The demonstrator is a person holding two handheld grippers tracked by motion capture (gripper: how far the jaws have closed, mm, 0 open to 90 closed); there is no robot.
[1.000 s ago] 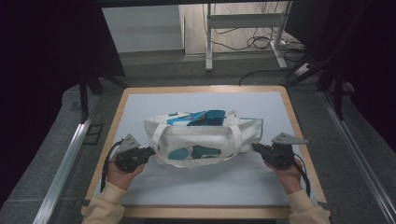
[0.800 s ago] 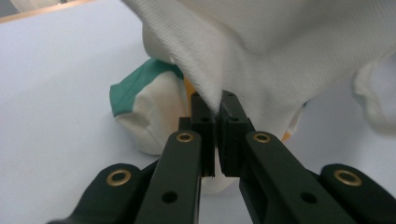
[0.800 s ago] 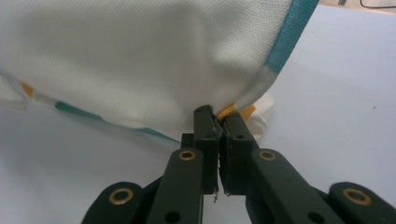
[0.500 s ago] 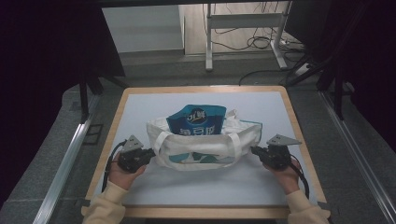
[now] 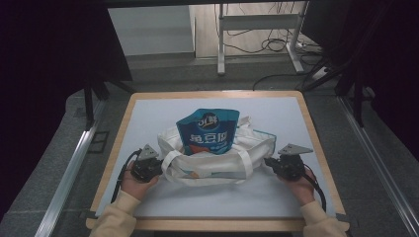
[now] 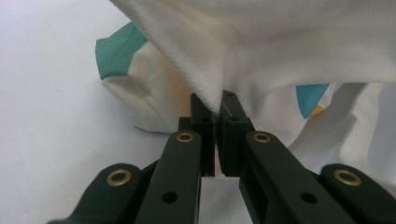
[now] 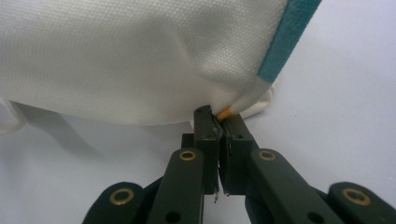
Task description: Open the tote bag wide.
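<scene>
A white cloth tote bag (image 5: 217,160) with teal and orange print lies across the middle of the white table top (image 5: 148,113). A blue snack pouch (image 5: 208,132) stands upright out of its mouth. My left gripper (image 5: 159,167) is shut on the bag's left edge; in the left gripper view the white cloth (image 6: 261,51) is pinched between the jaws (image 6: 217,105). My right gripper (image 5: 268,163) is shut on the bag's right edge, and in the right gripper view its jaws (image 7: 218,114) clamp the cloth corner (image 7: 140,56) beside a teal strip (image 7: 287,35).
The table has a wooden rim (image 5: 316,143). Beyond its far edge stand a white metal frame (image 5: 257,29) and loose cables (image 5: 257,47) on the floor. Dark curtains hang at both sides. A metal rail (image 5: 69,173) runs along the left.
The blue pouch has risen from lying flat in the bag to standing upright out of its mouth. Both grippers have stayed clamped on the bag's ends, moving slightly toward the person.
</scene>
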